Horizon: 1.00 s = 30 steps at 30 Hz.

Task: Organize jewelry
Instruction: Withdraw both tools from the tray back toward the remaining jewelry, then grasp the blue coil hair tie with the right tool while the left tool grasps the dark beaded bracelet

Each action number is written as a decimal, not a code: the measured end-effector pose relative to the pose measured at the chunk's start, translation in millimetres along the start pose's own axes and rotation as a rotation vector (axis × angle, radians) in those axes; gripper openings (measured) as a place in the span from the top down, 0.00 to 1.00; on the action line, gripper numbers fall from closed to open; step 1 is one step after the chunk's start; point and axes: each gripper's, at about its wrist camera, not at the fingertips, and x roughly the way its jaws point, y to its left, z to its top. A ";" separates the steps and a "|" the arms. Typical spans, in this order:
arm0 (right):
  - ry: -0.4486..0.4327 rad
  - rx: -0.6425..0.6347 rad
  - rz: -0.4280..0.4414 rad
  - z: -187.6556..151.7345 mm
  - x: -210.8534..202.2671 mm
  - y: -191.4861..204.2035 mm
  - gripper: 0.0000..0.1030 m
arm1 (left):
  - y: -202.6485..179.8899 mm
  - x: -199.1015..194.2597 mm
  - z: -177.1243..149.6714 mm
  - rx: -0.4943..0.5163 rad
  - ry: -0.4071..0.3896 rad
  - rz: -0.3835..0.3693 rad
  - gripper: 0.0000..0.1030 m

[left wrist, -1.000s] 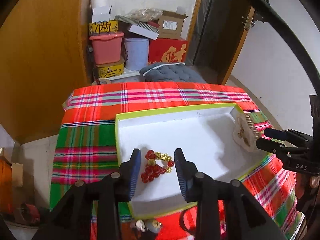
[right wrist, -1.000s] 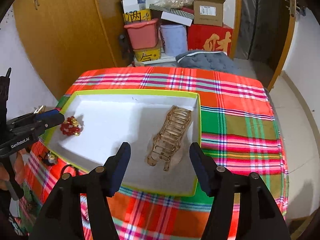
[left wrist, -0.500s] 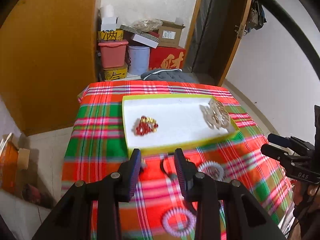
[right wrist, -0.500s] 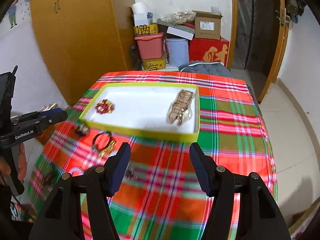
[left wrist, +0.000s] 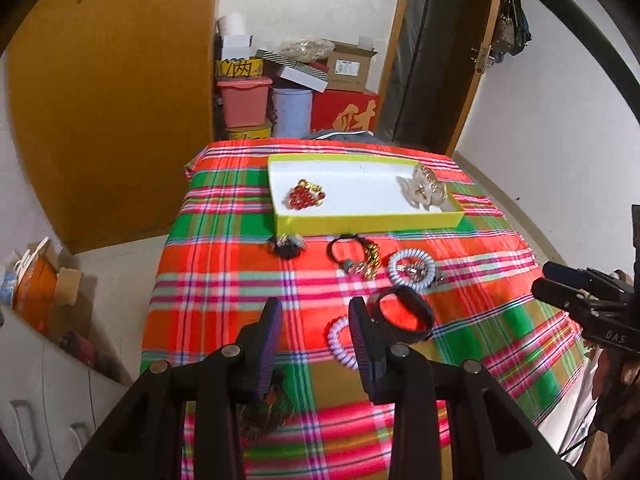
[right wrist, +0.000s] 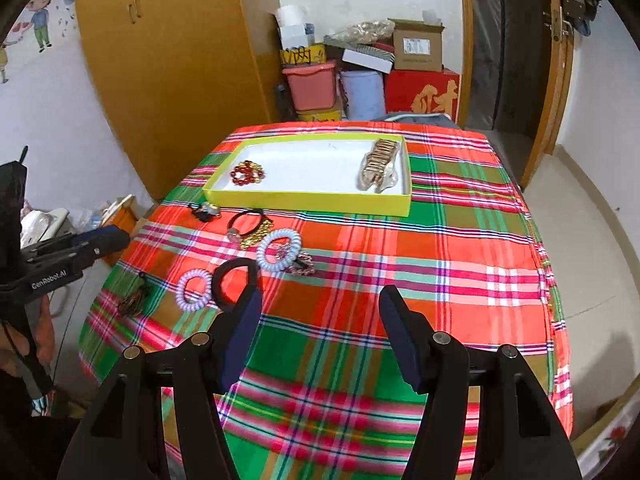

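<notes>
A yellow-rimmed white tray (left wrist: 360, 222) (right wrist: 308, 200) sits at the far side of the plaid table. In it lie a red bead bracelet (left wrist: 306, 196) (right wrist: 247, 173) at the left and a gold hair claw (left wrist: 426, 191) (right wrist: 380, 164) at the right. Loose pieces lie in front of it: a black hair tie with gold chain (left wrist: 354, 254) (right wrist: 250, 224), a white spiral band (left wrist: 412, 270) (right wrist: 279, 249), a black band (left wrist: 404, 314) (right wrist: 232, 280), a lilac spiral band (left wrist: 340, 342) (right wrist: 194, 289). My left gripper (left wrist: 314, 326) and right gripper (right wrist: 320, 314) are open, empty, above the near side.
A small dark brooch (left wrist: 286, 245) (right wrist: 206, 211) lies by the tray's near left corner. A dark ornament (right wrist: 136, 294) lies near the table's left edge. A wooden wardrobe (right wrist: 168, 60) stands at the left. Boxes and bins (right wrist: 360, 76) are stacked behind the table.
Both grippers have pulled back and up from the tray, so the whole table and the loose pieces in front of the tray have come into view. Both stay open and empty.
</notes>
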 end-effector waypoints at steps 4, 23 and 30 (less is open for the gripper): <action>0.015 0.008 0.016 -6.0 1.5 -0.3 0.40 | 5.8 -4.2 -9.0 -0.028 0.008 0.001 0.67; 0.073 0.019 0.017 -7.3 19.2 2.0 0.43 | 24.4 10.2 -40.8 -0.071 0.076 0.004 0.67; 0.091 0.015 0.018 -4.7 31.1 5.2 0.44 | 26.4 25.7 -53.9 -0.072 0.123 -0.003 0.67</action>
